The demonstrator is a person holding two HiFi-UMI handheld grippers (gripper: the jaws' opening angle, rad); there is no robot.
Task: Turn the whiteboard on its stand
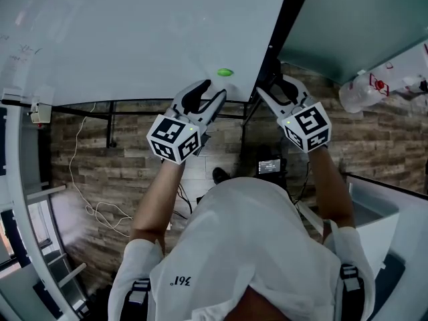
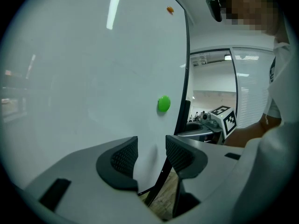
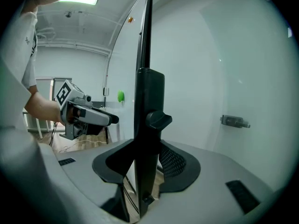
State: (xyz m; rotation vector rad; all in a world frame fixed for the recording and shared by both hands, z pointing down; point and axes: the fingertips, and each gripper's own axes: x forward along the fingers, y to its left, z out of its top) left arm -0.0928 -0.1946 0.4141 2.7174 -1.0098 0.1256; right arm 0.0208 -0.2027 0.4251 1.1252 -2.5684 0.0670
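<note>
The whiteboard (image 1: 134,32) fills the upper head view, with a green magnet (image 1: 225,72) near its lower right corner. A black upright (image 1: 275,39) runs along its right edge. My left gripper (image 1: 212,89) is at the board's bottom edge, just below the magnet. In the left gripper view its jaws (image 2: 152,155) stand apart, with the white board face (image 2: 84,78) and the magnet (image 2: 163,103) beyond them. My right gripper (image 1: 273,84) is on the upright. In the right gripper view the black upright (image 3: 149,97), with its knob (image 3: 159,120), fills the gap between the jaws (image 3: 145,164).
A grey panel (image 1: 348,19) stands right of the upright, with a small bracket (image 3: 233,121) on it. Black stand bars (image 1: 110,119) run under the board. White cables (image 1: 93,206) and a small device (image 1: 269,166) lie on the wood floor. A clear bottle (image 1: 361,92) sits at the right.
</note>
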